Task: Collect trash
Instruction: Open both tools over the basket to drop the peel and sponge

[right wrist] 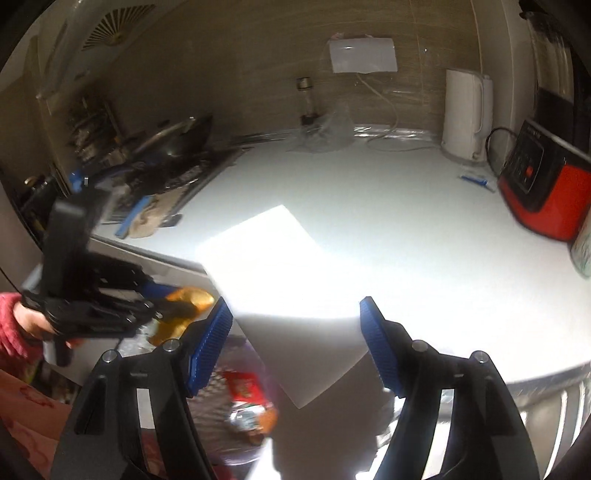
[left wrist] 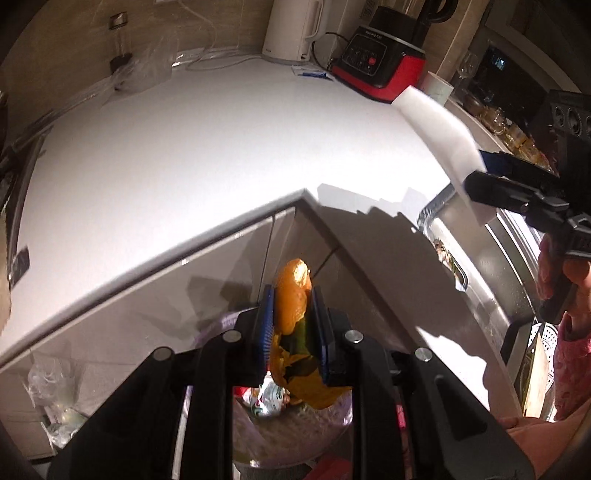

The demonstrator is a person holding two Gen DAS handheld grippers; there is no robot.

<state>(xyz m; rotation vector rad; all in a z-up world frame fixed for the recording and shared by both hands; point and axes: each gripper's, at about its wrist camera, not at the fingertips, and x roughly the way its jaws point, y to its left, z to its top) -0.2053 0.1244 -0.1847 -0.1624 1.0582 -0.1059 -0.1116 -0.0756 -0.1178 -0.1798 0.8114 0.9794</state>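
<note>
My left gripper (left wrist: 292, 306) is shut on a crumpled orange and green wrapper (left wrist: 291, 291), which sticks up past the blue pads. It hangs off the corner of the white countertop (left wrist: 184, 147), above a bin (left wrist: 321, 424) that holds a foil packet (left wrist: 269, 402) and a red packet (right wrist: 243, 387). The right wrist view shows the left gripper (right wrist: 166, 301) at the left with the wrapper (right wrist: 190, 299). My right gripper (right wrist: 293, 302) is shut on a white board (right wrist: 280, 266), which spans the wide gap between its pads and tilts over the bin (right wrist: 236, 435). In the left wrist view this gripper (left wrist: 480, 173) holds the board (left wrist: 439, 125) at the right.
A white kettle (left wrist: 291, 29), a red and black blender base (left wrist: 380, 66) and a cup (left wrist: 439, 88) stand at the back of the counter. A clear plastic bag (left wrist: 144, 74) lies at the back left. A steel sink (left wrist: 480, 258) is to the right; a stove with a pan (right wrist: 173, 136) is to the left.
</note>
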